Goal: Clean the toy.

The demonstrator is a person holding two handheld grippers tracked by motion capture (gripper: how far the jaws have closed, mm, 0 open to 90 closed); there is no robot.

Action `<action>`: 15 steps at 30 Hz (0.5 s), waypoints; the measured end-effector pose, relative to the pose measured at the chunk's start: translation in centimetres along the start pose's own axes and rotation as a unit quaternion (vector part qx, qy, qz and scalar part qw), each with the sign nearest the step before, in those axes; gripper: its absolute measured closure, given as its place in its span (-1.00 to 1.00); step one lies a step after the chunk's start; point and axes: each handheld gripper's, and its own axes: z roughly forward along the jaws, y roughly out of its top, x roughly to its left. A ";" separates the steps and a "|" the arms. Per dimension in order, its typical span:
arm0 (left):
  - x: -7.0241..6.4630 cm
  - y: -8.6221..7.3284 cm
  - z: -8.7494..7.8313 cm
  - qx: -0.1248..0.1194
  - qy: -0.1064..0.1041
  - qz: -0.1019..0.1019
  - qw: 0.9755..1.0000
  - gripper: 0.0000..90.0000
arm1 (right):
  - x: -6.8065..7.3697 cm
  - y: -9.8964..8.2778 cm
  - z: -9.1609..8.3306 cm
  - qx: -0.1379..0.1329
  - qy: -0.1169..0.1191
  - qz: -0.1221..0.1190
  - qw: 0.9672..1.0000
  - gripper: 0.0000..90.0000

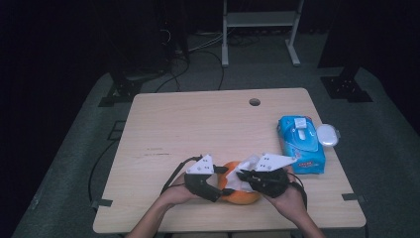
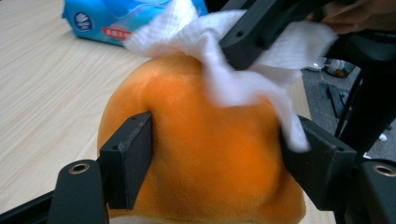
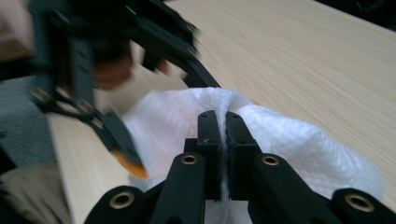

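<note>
Orange plush toy [image 2: 201, 154] clamped by left tongs [image 2: 217, 156], right tongs [image 3: 222, 123] pinching wipe [image 3: 299, 140]

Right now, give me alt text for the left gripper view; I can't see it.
The left gripper clamps an orange plush toy between its black jaws, while the right gripper presses a white wipe onto the toy's top. A blue wipes pack lies behind on the wooden table.

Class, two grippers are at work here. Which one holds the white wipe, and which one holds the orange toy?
The right gripper pinches the white wipe; the left gripper clamps the orange plush toy between its jaws.
</note>
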 end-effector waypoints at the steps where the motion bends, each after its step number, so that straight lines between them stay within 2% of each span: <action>1: -0.1 0.0 0.1 -0.001 -0.001 0.003 1.000 -0.40 | 0.6 0.3 0.1 -0.004 0.010 -0.006 1.000 0.90; 4: -0.6 0.1 0.5 0.012 -0.005 0.023 1.000 -0.40 | 1.7 0.8 0.7 0.005 0.015 -0.026 1.000 0.89; 6: -0.6 -0.1 0.5 0.015 -0.005 0.022 1.000 -0.40 | 1.7 0.6 1.1 0.013 0.008 -0.032 0.999 0.89; 9: -0.2 -0.6 0.3 0.027 -0.004 0.021 0.999 -0.40 | 0.7 0.1 0.8 0.015 -0.004 -0.019 1.000 0.89; 12: 0.3 -1.1 -0.1 0.033 -0.005 0.005 0.999 -0.42 | -0.4 -0.6 0.3 0.019 -0.018 -0.002 1.000 0.89; 15: 0.4 -0.8 -0.1 0.030 -0.001 0.001 1.000 -0.55 | -1.0 -1.1 0.2 0.014 -0.013 0.017 1.000 0.89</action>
